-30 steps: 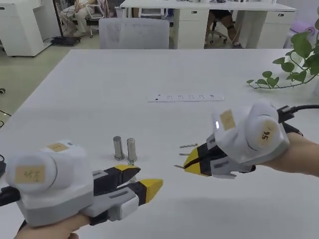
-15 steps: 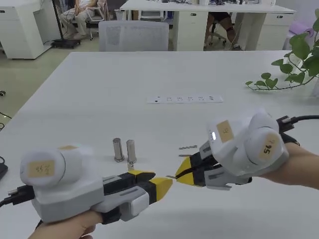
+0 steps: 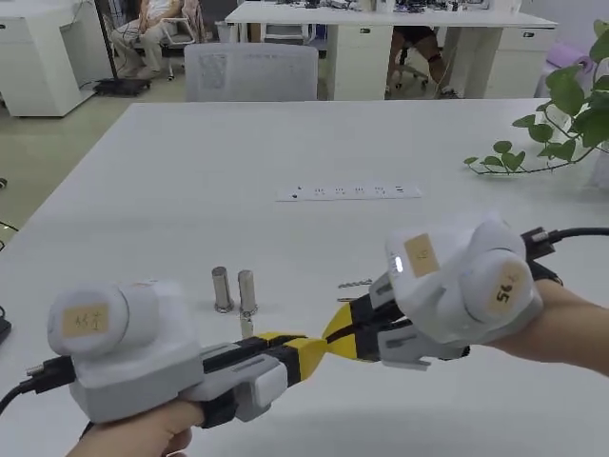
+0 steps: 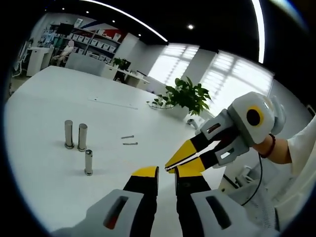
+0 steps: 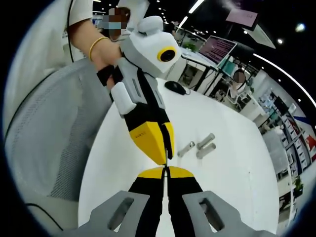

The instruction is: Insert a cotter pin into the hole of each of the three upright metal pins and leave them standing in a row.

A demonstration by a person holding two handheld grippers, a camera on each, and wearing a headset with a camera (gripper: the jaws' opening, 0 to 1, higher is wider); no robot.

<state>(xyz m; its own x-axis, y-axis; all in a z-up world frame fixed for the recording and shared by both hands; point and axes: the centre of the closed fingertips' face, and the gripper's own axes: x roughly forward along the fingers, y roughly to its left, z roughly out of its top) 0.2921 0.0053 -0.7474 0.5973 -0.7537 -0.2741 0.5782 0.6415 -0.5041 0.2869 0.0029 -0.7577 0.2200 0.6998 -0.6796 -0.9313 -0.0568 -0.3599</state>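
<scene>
White bench is noted bearing two metal pins upright side by side, a third pin standing near them, and loose cotter pins lying beyond. Within the last second the left gripper has been brought up to the right gripper, so that the tips now meet. Right fingers are closed on a thin cotter pin and left fingers are slightly parted at its tip, holding nothing; a regrip or handover is judged under way, before insertion.

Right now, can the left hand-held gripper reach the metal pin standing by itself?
Probably yes. The lone metal pin stands on the table off to one side of the left hand-held gripper, with nothing between them.
</scene>
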